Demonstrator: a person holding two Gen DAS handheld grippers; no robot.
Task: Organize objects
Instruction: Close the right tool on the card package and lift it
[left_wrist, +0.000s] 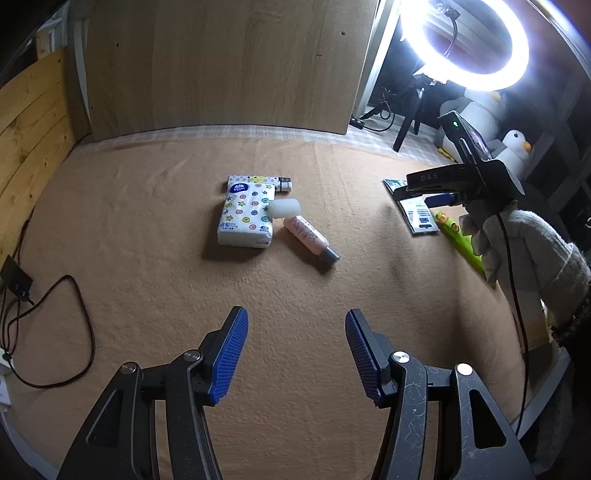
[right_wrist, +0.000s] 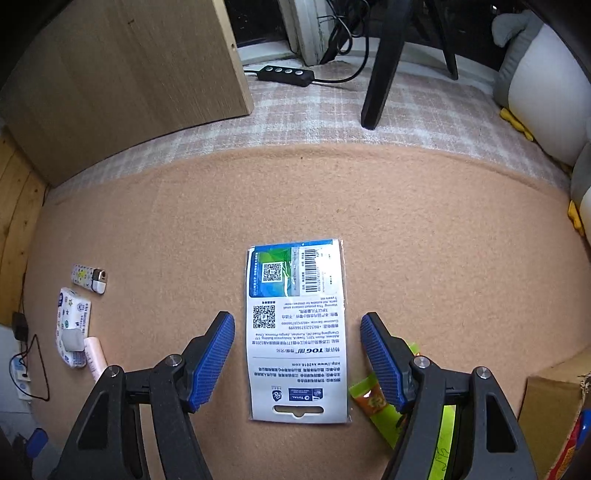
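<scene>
- The left gripper (left_wrist: 296, 354) hangs over the bare orange blanket (left_wrist: 147, 240) with its blue fingers (left_wrist: 231, 354) apart and nothing between them
- Out in the middle of the blanket lies a tissue pack (left_wrist: 246, 218), with a white block (left_wrist: 284, 207) and a pink tube (left_wrist: 310, 236) just beside it
- The right gripper (right_wrist: 297, 362) has its fingers apart too, one on each side of a flat printed packet (right_wrist: 297, 332), above it
- A green wrapper (right_wrist: 373, 402) lies beside the packet, near the blanket's right edge
</scene>
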